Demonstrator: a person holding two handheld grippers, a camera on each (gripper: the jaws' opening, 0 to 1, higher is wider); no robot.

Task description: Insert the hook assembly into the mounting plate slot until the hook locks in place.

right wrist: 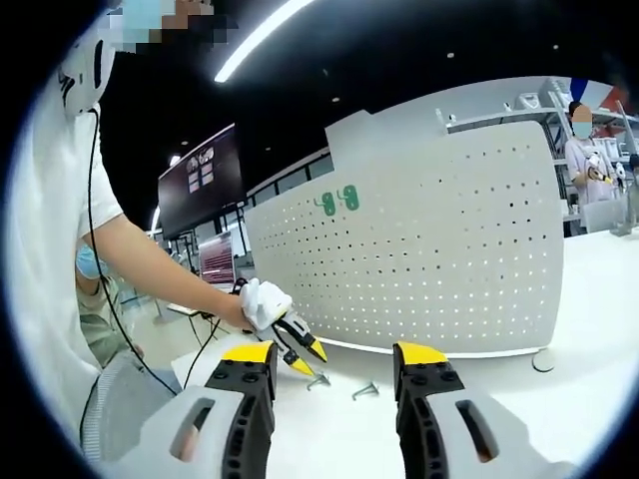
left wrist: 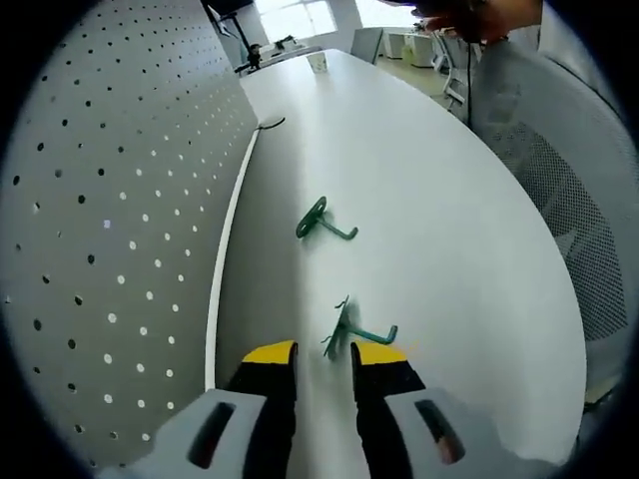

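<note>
left gripper (left wrist: 322, 351) open at lower centre, empty, nearest green hook (left wrist: 351, 331) just ahead by the right jaw. straddle its shank squarely before closing. second hook (left wrist: 321, 222) mid-frame; pegboard (left wrist: 110, 230) along left. right gripper (right wrist: 334, 361) open, empty.

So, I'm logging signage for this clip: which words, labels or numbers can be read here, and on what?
None can be read for certain.
Pegboard: green marks near its top, perhaps digits, too blurred to quote.
Dark screen behind the person: pale panels, text too small to read.
Left gripper view: no lettering on the table, the hooks or the perforated board.
</note>
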